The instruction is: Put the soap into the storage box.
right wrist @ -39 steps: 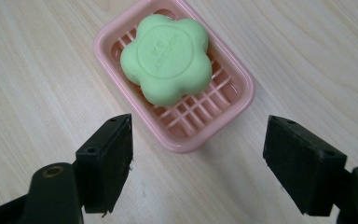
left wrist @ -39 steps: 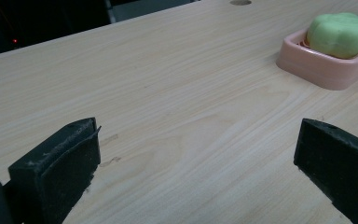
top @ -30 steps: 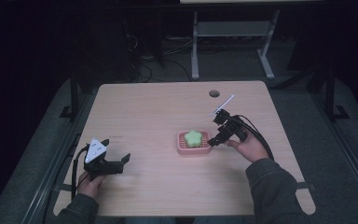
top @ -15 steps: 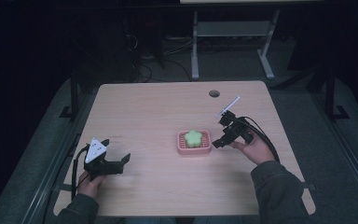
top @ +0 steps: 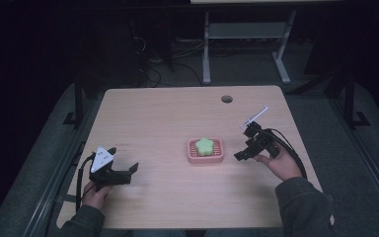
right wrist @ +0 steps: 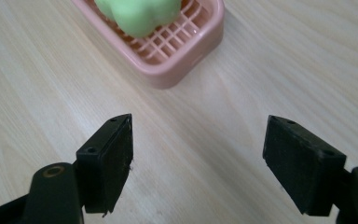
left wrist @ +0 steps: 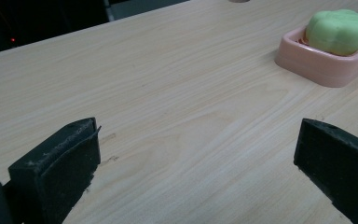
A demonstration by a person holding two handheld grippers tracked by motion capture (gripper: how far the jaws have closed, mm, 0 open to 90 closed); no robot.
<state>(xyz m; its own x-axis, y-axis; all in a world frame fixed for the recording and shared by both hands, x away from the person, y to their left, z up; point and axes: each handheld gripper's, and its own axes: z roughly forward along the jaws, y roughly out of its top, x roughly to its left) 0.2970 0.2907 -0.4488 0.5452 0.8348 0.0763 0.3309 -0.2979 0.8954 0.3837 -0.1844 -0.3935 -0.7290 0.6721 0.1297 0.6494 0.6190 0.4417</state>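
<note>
A: High view first. We've got a light wood table (top: 177,118) w/ a pink soap dish (top: 205,150) near the middle, a bit right of centre. Green flower-shaped soap (top: 206,145) sits in it.

B: Agreed. Left hand-held gripper (top: 123,174)?

A: Near the table's front left corner, held in the left hand (top: 96,195), jaws spread, nothing between them. Grey three-cornered plate (top: 101,158) on top. Well apart from the dish.

B: Left gripper view backs that up: we see both jaws wide, bare table between, dish + soap far off at upper right.

A: Right hand-held gripper (top: 241,154) is just beside the dish on its right side, not touching, jaws pointing at it. Right hand (top: 281,165) holds it, dark sleeve (top: 303,207) below.

B: Right gripper view: jaws released, wide gap, only table between them. Dish corner is ahead of the jaws, soap resting on its grid.

A: Also a round hole (top: 226,98) in the table near the far edge. Cables on the dark floor beyond, can't tell more.
</note>
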